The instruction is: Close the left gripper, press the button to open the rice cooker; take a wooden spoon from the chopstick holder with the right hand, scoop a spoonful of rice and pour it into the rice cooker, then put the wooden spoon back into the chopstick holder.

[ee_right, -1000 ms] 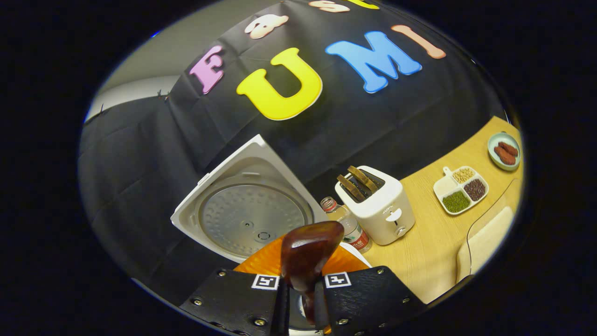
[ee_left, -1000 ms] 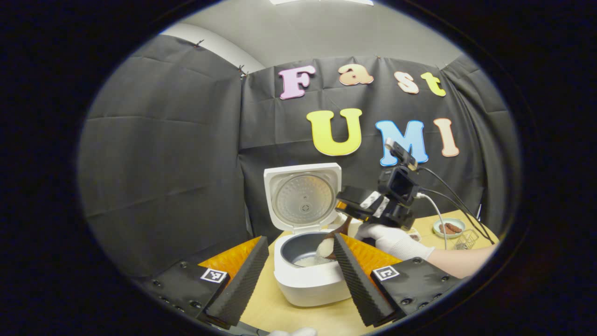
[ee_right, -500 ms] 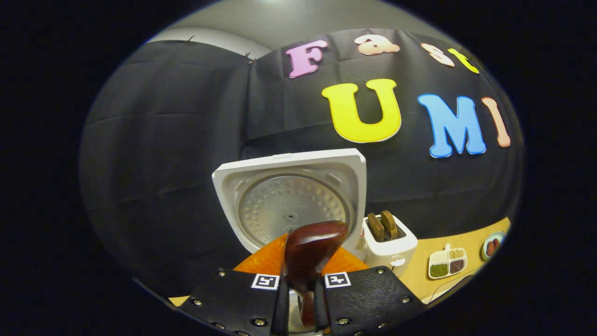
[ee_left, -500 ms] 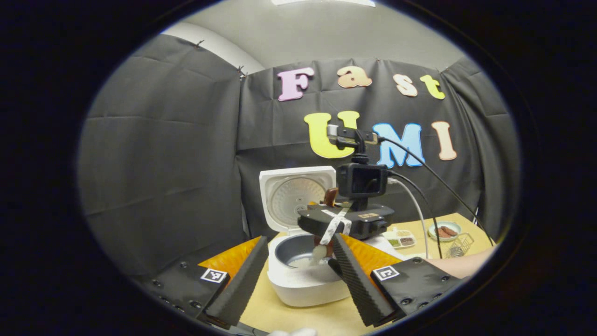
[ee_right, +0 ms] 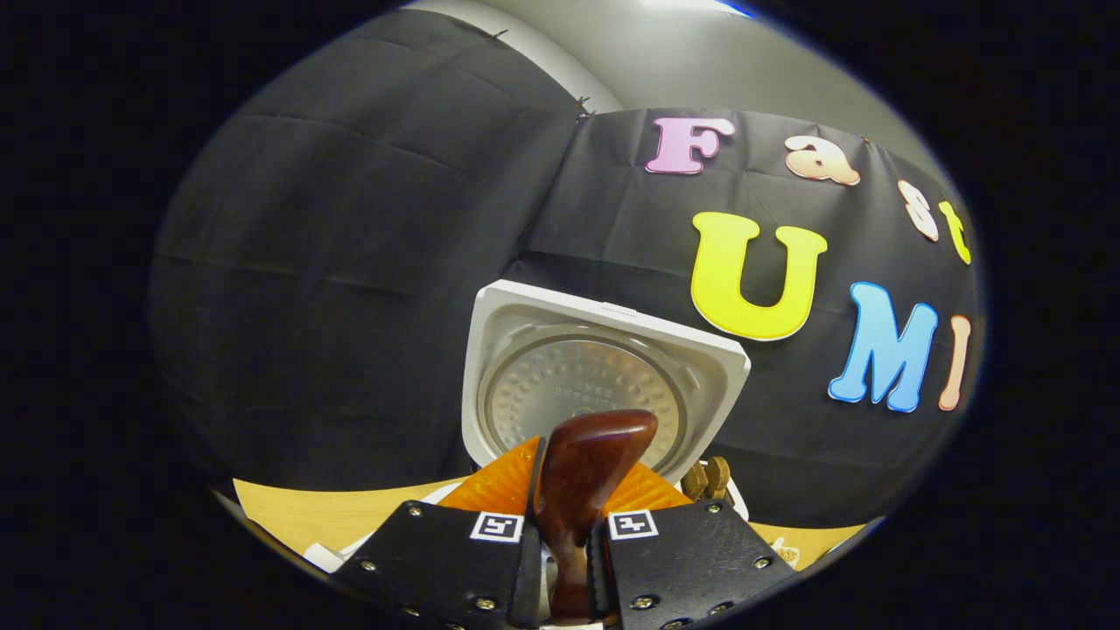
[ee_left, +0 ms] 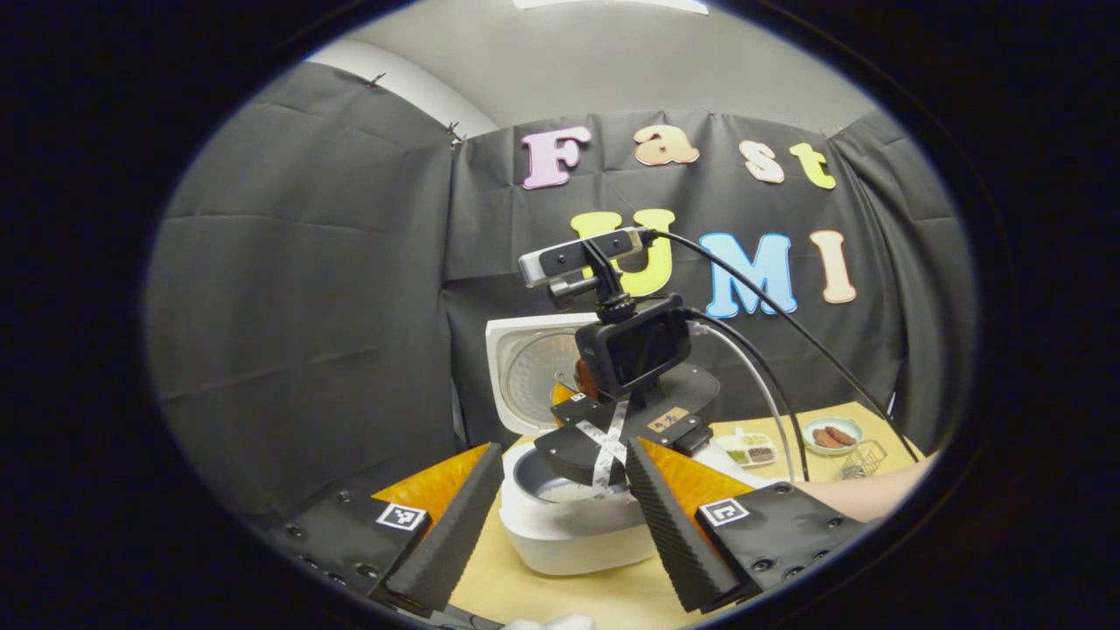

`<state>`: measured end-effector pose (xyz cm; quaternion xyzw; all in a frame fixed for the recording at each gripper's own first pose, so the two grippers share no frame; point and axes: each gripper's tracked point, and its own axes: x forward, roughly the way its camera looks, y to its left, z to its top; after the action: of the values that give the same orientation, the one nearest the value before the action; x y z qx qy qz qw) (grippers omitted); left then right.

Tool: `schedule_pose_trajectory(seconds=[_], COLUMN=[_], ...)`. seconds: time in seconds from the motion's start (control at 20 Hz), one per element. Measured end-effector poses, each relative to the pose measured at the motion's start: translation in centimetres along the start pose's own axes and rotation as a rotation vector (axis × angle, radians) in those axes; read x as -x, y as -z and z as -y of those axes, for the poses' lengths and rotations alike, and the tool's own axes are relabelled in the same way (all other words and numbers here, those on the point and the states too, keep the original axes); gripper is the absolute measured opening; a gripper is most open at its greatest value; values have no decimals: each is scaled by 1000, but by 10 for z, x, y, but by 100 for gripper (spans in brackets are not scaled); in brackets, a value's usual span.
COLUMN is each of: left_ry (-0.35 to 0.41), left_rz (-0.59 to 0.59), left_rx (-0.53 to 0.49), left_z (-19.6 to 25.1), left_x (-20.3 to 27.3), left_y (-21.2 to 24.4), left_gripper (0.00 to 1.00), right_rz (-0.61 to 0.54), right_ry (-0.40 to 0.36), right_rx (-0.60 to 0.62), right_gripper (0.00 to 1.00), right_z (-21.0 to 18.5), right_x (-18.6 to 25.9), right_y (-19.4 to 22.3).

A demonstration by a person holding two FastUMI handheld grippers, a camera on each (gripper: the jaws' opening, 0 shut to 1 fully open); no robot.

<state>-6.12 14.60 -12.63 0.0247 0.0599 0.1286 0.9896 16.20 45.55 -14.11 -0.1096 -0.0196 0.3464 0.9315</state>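
Observation:
The white rice cooker [ee_left: 569, 547] stands on the wooden table with its lid [ee_left: 523, 367] raised, and white rice [ee_left: 564, 493] lies in the grey inner pot. My left gripper [ee_left: 564, 451] is open just in front of the cooker, holding nothing. Over the pot hovers my right gripper [ee_left: 604, 442], seen from behind with its camera on top. The right gripper [ee_right: 564, 547] is shut on the handle of the dark wooden spoon [ee_right: 591, 451]. The spoon's bowl points up toward the lid [ee_right: 604, 385], its back facing me. The pot is hidden in the right gripper view.
Right of the cooker are a divided tray of grains [ee_left: 748, 451], a small dish with brown pieces [ee_left: 836, 435] and a wire basket [ee_left: 862, 455]. A bare forearm [ee_left: 866, 494] reaches in from the right. A toaster with bread slices [ee_right: 709, 477] stands behind the cooker.
The right gripper swung left and rolled over the pot, coming squarely between me and the cooker. The rice that showed on the spoon a second ago is no longer visible. The left gripper stayed put.

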Motion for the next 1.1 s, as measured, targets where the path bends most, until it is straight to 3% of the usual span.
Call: schedule_pose_trajectory(seconds=[0.1, 0.4, 0.5, 0.75, 1.1], left_ry=[3, 15, 24, 63, 135], left_rz=[1, -2, -6, 0, 17], left_rx=[0, -4, -13, -26, -22], left_z=[0, 2, 3, 14, 56], left_x=[0, 1, 1, 3, -7], left_y=[0, -3, -4, -12, -26], left_gripper=[97, 98, 97, 96, 98], right_rz=[-28, -67, -49, 12, 77], right_ry=[0, 46, 85, 185, 289], right_rx=[-176, -999, -1209, -1358, -1337], right_gripper=[21, 21, 21, 21, 21], right_z=[9, 71, 96, 153, 222], right_x=[1, 9, 12, 45, 91], right_y=[-1, 23, 33, 45, 52])
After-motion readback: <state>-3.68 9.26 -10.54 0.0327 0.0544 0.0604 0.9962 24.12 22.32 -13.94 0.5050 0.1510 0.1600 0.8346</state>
